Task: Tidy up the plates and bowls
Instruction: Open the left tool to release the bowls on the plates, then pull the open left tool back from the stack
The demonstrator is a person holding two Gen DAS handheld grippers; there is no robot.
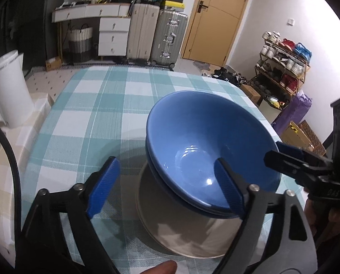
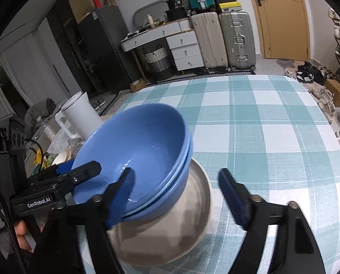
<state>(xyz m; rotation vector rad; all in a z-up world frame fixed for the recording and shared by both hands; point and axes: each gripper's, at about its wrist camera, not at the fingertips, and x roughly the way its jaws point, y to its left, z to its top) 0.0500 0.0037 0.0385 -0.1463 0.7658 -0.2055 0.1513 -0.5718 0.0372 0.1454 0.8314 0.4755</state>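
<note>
Both the left tongs (image 1: pixel 167 183) and the right tongs (image 2: pixel 178 193) are standing wide apart, each straddling a rim without pinching, probably because the nested blue bowls (image 1: pixel 206 146) are resting stacked on the grey plate (image 2: pixel 170 233) on the checked table (image 2: pixel 272 118).

Close wrist views, shared bowls (image 1: pixel 211 141)

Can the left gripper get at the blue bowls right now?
Probably yes: the left gripper is open, one finger already over the blue bowls' rim, and nothing blocks it.
</note>
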